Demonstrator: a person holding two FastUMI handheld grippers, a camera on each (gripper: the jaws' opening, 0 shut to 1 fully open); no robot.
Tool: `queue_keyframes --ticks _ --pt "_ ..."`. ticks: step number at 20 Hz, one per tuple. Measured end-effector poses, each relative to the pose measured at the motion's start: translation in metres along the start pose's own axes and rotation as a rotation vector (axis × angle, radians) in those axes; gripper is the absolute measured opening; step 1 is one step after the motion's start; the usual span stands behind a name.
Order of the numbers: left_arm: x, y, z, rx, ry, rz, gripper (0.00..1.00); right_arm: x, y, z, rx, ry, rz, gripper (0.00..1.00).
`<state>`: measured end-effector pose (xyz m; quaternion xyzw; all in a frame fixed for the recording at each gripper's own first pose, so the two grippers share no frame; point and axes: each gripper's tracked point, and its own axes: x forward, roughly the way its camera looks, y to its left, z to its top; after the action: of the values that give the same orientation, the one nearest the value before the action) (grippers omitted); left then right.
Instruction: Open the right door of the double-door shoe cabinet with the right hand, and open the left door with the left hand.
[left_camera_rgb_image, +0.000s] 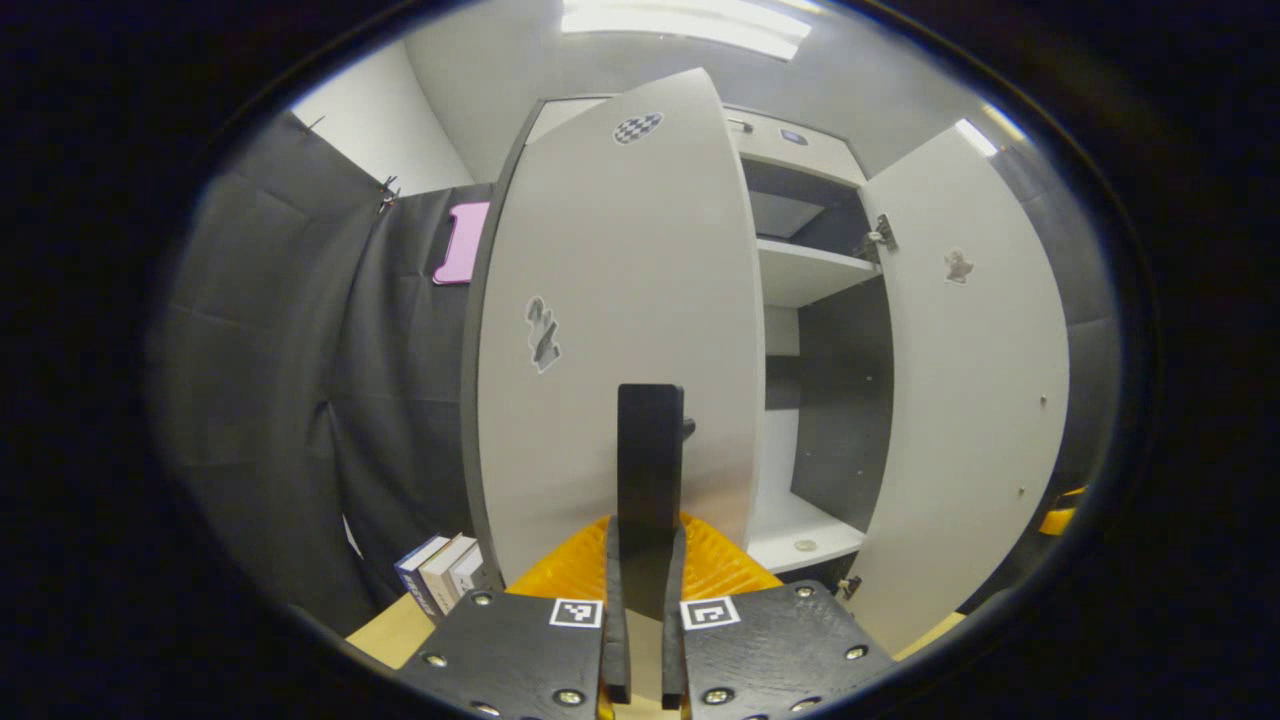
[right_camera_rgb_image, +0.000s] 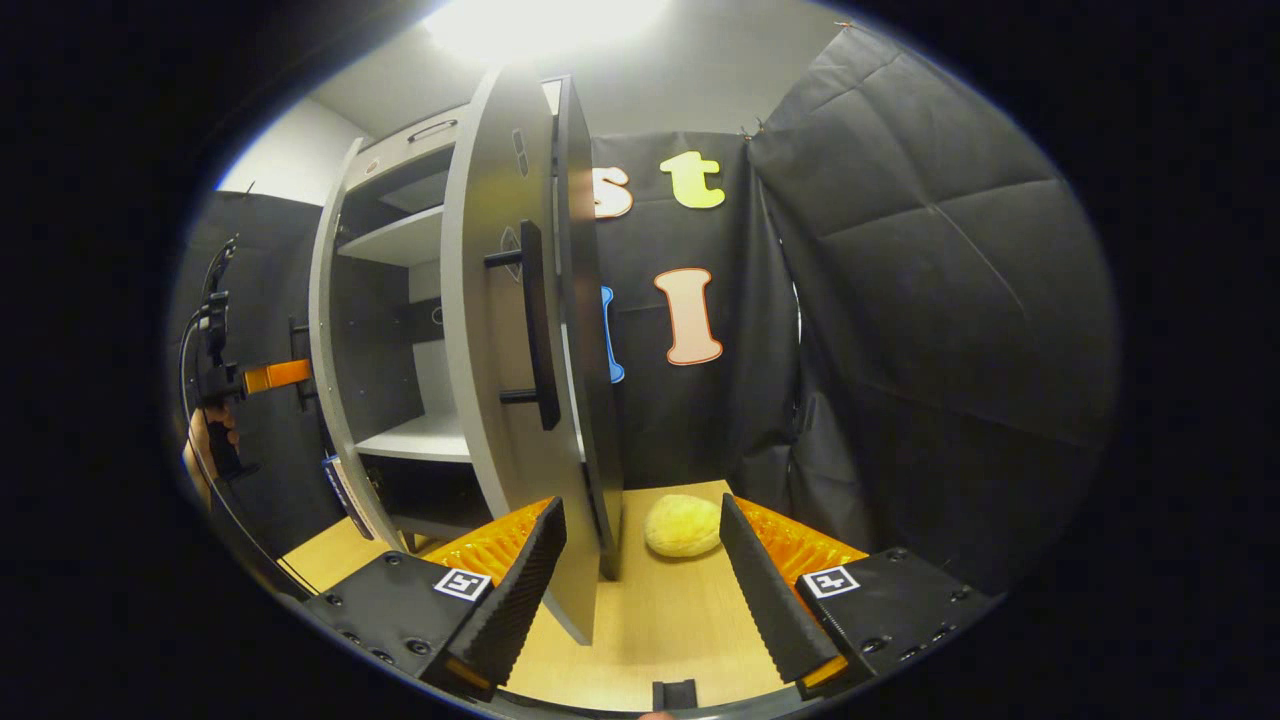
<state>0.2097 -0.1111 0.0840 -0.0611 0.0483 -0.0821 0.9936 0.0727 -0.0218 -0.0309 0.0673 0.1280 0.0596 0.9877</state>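
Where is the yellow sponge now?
In the right gripper view, the yellow sponge lies on the wooden table, just right of the open right door.

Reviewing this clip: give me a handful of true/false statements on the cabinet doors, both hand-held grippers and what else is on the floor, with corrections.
1. The right door stands wide open. True.
2. The left hand-held gripper is open and clear of the left door. False: its fingers are closed on the left door's handle.
3. The right hand-held gripper is clamped on the right door's handle. False: it is open, and that handle is up on the door, apart from it.
4. A yellowish rounded object lies on the wooden floor near the black cloth wall. True.
5. The cabinet shelves are packed with shoes. False: the visible shelves look bare.
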Motion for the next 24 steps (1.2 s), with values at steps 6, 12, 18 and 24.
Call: queue_keyframes --ticks 6,12,18,24 --pt "-0.012 0.013 -0.001 0.004 0.013 0.005 0.14 -0.013 0.013 -0.004 0.009 0.000 -0.029 0.97" --pt "-0.020 0.032 0.004 0.041 -0.001 0.044 0.14 -0.022 0.028 -0.005 0.002 -0.005 -0.050 0.97" --pt "-0.023 0.047 0.007 0.061 -0.020 0.062 0.08 -0.022 0.057 -0.007 -0.014 -0.001 -0.025 0.97" --pt "-0.025 0.071 0.014 0.065 -0.049 0.143 0.07 -0.020 0.074 0.001 -0.045 -0.020 -0.020 0.92"
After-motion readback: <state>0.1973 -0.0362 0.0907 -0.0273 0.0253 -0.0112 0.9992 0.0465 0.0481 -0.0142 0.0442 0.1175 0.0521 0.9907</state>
